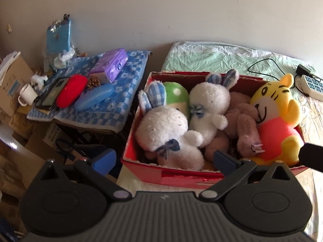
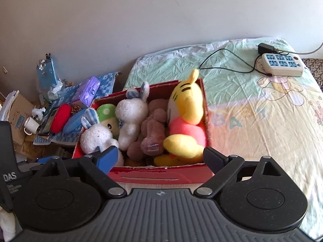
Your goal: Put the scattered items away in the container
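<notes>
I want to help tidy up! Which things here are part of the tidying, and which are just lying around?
Part of the tidying:
red box
yellow tiger toy
two white bunnies
green mushroom toy
brown teddy

Just lying around:
power strip
mug
purple tissue pack
red case

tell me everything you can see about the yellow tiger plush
The yellow tiger plush is soft and fuzzy, with black forehead stripes, a white muzzle with a drawn smile, rounded ears, a pink body and yellow paws. It sits upright at the right end of the red box, leaning against the brown plush, its head rising above the rim. No tool touches it.
</notes>
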`<state>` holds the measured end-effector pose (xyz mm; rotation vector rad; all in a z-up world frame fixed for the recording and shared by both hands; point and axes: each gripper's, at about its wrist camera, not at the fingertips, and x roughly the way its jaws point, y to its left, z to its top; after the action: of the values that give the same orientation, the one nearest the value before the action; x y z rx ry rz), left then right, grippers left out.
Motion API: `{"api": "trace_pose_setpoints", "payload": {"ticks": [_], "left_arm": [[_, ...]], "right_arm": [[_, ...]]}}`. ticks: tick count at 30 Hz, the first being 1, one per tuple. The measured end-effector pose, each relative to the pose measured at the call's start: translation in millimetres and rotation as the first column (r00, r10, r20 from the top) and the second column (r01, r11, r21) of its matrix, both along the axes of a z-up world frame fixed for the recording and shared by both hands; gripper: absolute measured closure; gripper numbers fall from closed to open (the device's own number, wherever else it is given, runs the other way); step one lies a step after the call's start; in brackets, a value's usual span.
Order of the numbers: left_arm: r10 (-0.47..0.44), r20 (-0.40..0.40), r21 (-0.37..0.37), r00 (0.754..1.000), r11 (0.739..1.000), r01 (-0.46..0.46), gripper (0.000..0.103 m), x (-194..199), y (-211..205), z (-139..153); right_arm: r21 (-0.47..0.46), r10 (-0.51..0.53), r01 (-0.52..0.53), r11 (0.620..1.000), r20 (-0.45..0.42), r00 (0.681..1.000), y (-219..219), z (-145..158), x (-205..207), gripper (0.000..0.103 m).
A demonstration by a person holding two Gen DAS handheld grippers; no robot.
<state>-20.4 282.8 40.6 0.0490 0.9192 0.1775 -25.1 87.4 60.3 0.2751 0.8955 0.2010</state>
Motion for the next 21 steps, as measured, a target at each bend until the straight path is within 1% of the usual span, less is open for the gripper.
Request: {"api": "trace_pose_setpoints", "payload": {"ticks": [2,6,12,15,21], "left_arm": [[-0.016,0.007,-0.015,1.0,1.0,0.016,0.001,1,4,-1],[-0.03,0.016,0.005,0.999,1.0,0.03,0.001,3,9,-1],[-0.026,0.006,-0.019,1.0,0.999,0.026,0.001,13,26,-3],[-0.039,-0.006,-0.039,0.999,0.998,0.039,0.001,17,31,-5],[-0.066,-0.007,-0.054,0.998,0.996,0.066,0.001,22,33,-8]], "right_arm": [[-0.003,-0.016,0.016,1.0,-0.009,1.0,5,-1,2,0.01],[-0.024,-0.016,0.015,1.0,-0.023,1.0,20,-3,5,0.01],[-0.039,-0.041,0.039,0.998,-0.045,0.998,33,-4,14,0.01],[-0.059,-0.052,0.049,0.997,-0.053,0.997,38,-5,17,0.01],[-0.072,-0.092,0.087,0.994,-0.067,0.994,41,-6,17,0.01]]}}
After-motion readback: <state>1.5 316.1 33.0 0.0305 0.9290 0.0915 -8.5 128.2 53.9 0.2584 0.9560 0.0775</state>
